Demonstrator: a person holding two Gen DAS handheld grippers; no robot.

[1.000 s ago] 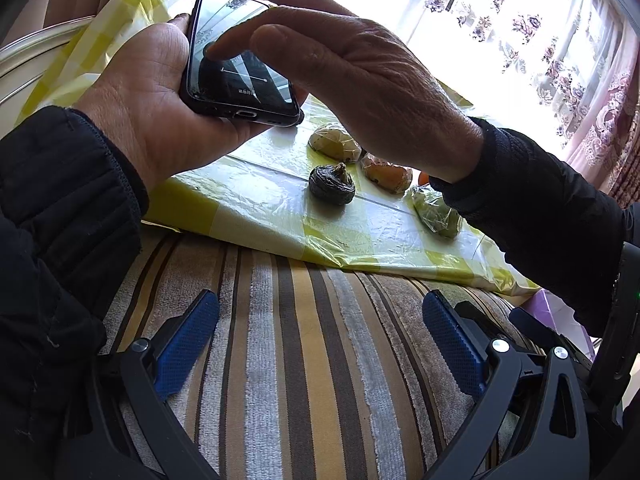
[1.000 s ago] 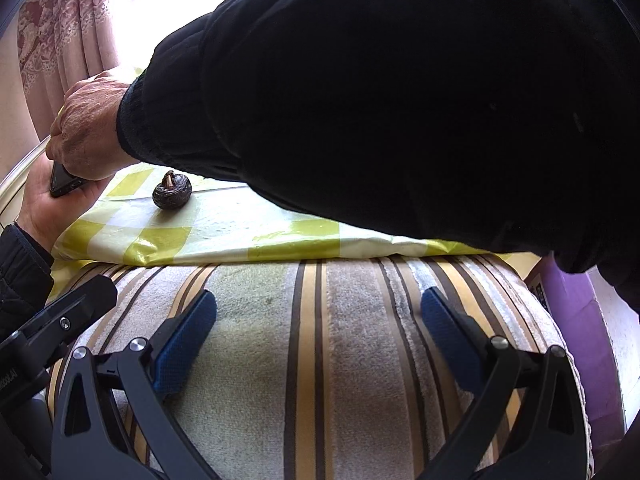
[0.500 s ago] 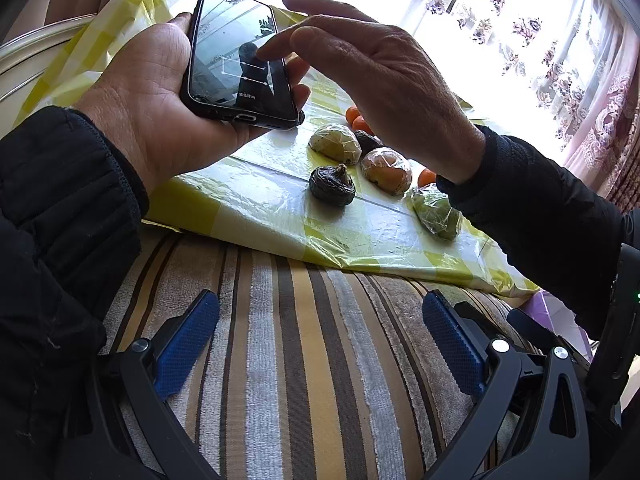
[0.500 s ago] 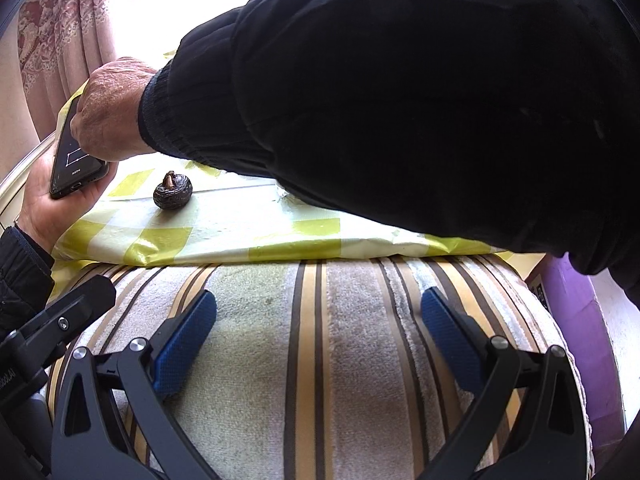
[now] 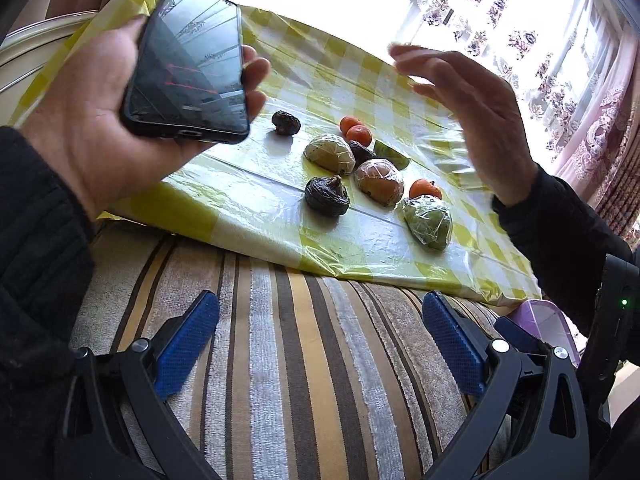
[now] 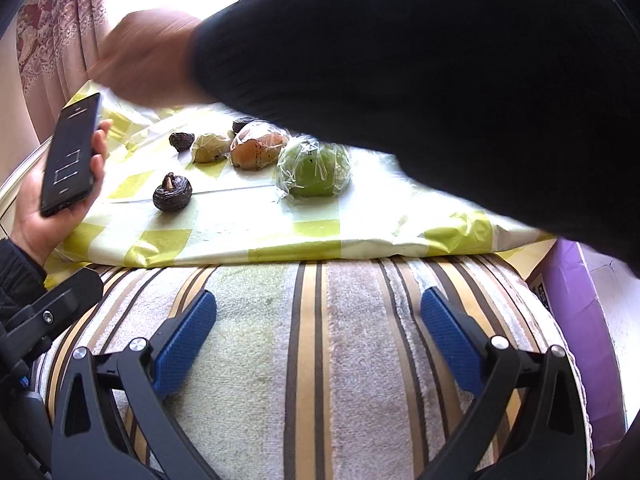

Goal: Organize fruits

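**Much of the fruit table lies behind a sleeve and a blurred hand**

In the right wrist view a black sleeve [image 6: 420,80] covers the upper right, hiding the far and right parts of the yellow checked cloth [image 6: 240,216] and the top of the wrapped green fruit [image 6: 314,170]. The right hand [image 6: 148,56] is smeared by motion; its fingers cannot be made out. A dark fruit [image 6: 242,125] peeks from behind the wrapped brown fruit [image 6: 258,146]. In the left wrist view the phone [image 5: 188,64] shows only reflections and faint red lines, unreadable. A green piece [image 5: 390,154] is partly hidden; its kind is unclear.
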